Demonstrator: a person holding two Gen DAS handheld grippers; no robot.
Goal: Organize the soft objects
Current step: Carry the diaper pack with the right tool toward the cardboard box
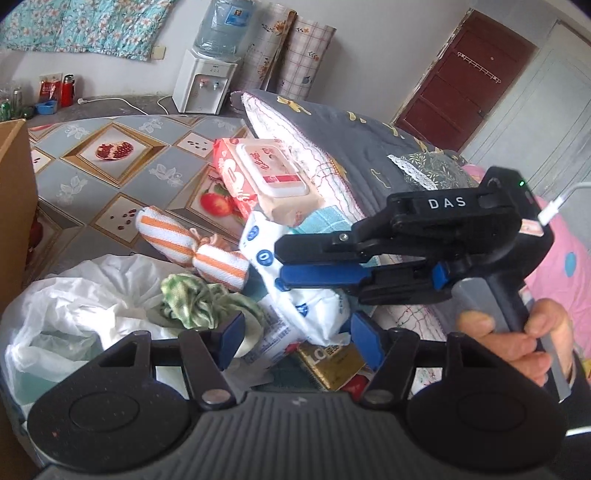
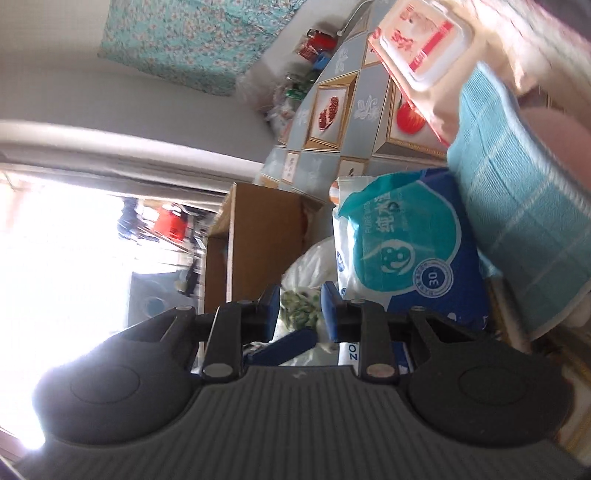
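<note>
Landmark: green checked cloth (image 1: 195,304), crumpled on white plastic bag (image 1: 66,306). Left gripper (image 1: 295,338) released, empty, just right of cloth and nearer. Right gripper (image 1: 280,269) narrowly parted, grasping nothing visible, over white-and-blue wipes pack (image 1: 314,314). Orange-striped roll (image 1: 192,245) beyond cloth, long axis diagonal. Cardboard box (image 1: 14,206) bounds left; room tight.

Pretty lived-in room: pale walls, a dark red panelled door (image 1: 461,77) with a hook rail on it, and a floral teal cloth (image 1: 85,26) hung up high. A white water dispenser (image 1: 203,83) stands by the wall beside rolled mats (image 1: 291,51). Harsh daylight blows out the window (image 2: 66,258) in the right wrist view.
</note>
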